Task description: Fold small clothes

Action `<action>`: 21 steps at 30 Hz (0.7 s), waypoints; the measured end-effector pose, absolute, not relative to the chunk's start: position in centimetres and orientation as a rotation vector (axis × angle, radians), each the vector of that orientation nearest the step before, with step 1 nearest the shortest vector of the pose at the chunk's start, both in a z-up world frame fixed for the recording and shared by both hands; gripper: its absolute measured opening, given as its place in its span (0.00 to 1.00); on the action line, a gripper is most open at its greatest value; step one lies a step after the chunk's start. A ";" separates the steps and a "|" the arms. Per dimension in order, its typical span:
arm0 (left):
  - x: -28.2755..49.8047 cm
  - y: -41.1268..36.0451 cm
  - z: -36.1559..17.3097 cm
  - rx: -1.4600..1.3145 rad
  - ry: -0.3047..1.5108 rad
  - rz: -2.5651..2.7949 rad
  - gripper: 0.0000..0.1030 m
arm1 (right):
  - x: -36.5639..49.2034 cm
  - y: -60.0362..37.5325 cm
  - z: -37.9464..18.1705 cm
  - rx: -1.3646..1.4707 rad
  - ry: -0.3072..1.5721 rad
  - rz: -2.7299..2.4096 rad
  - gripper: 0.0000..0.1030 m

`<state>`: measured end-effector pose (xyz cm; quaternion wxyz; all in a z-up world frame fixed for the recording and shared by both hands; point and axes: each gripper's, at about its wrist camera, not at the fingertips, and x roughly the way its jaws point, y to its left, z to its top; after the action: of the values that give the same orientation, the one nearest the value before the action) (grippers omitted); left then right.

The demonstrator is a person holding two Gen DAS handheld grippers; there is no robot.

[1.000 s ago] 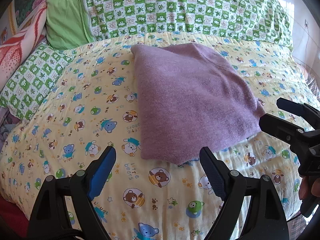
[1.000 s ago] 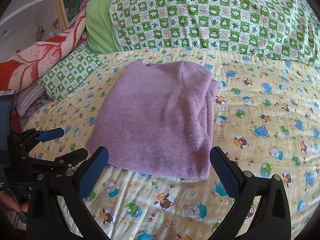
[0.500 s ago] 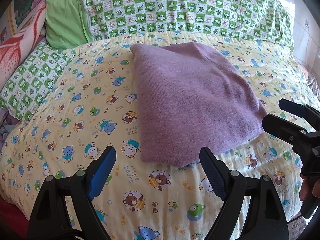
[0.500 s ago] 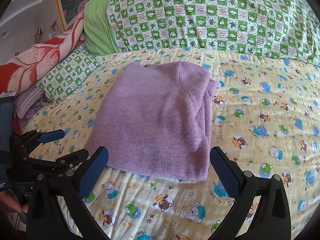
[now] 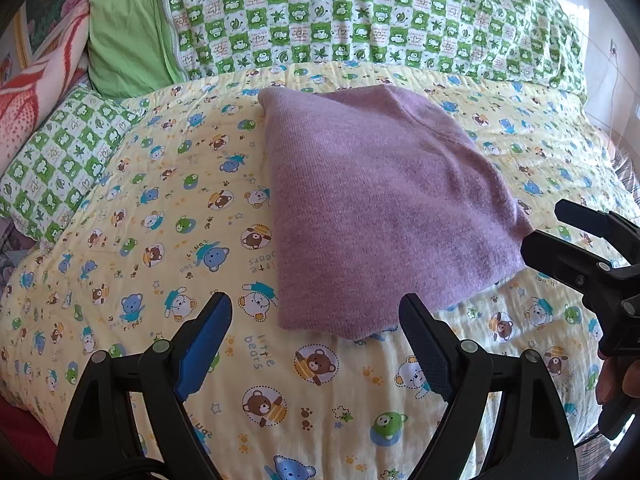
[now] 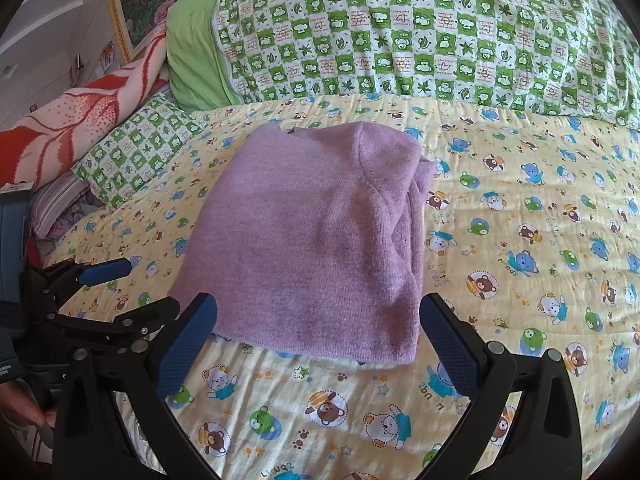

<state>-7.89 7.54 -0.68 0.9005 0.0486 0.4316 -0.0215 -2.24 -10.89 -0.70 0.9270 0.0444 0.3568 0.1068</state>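
A purple knitted garment (image 5: 380,204) (image 6: 316,240) lies folded into a flat rectangle on the yellow bear-print bedspread (image 5: 160,208) (image 6: 520,240). My left gripper (image 5: 316,316) hovers open just short of the garment's near left corner, holding nothing. My right gripper (image 6: 318,316) is open too, its fingers spread in front of the near edge. Each gripper shows in the other's view: the right gripper (image 5: 544,228) at the garment's right corner, the left gripper (image 6: 144,288) at its left corner. Layered edges show along the garment's right side.
A green checked quilt (image 5: 360,28) and a plain green pillow (image 5: 128,44) lie along the head of the bed. A small checked pillow (image 6: 136,152) and a red-and-white blanket (image 6: 72,120) sit at the left. A hand (image 5: 616,376) holds the right gripper.
Both grippers have eased back a little from the garment, which looks slightly farther away. The garment itself has not moved, and both grippers stay open.
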 end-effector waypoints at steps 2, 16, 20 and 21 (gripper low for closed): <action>-7.9 7.5 -0.7 0.100 0.894 -0.044 0.84 | -2.2 -10.9 -0.7 0.092 0.732 0.220 0.98; -6.8 7.3 -0.4 0.087 0.888 -0.038 0.84 | -1.5 -11.3 -0.4 0.098 0.727 0.213 0.98; -6.1 7.4 0.0 0.079 0.884 -0.031 0.84 | -1.2 -11.6 -0.2 0.104 0.719 0.207 0.98; -6.0 7.3 0.0 0.079 0.883 -0.031 0.84 | -1.1 -11.7 -0.2 0.105 0.719 0.207 0.98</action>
<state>-6.02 7.32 0.05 0.9033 0.0382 0.4270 -0.0149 -1.14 -11.66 -0.16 0.9295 0.0514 0.3509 0.1011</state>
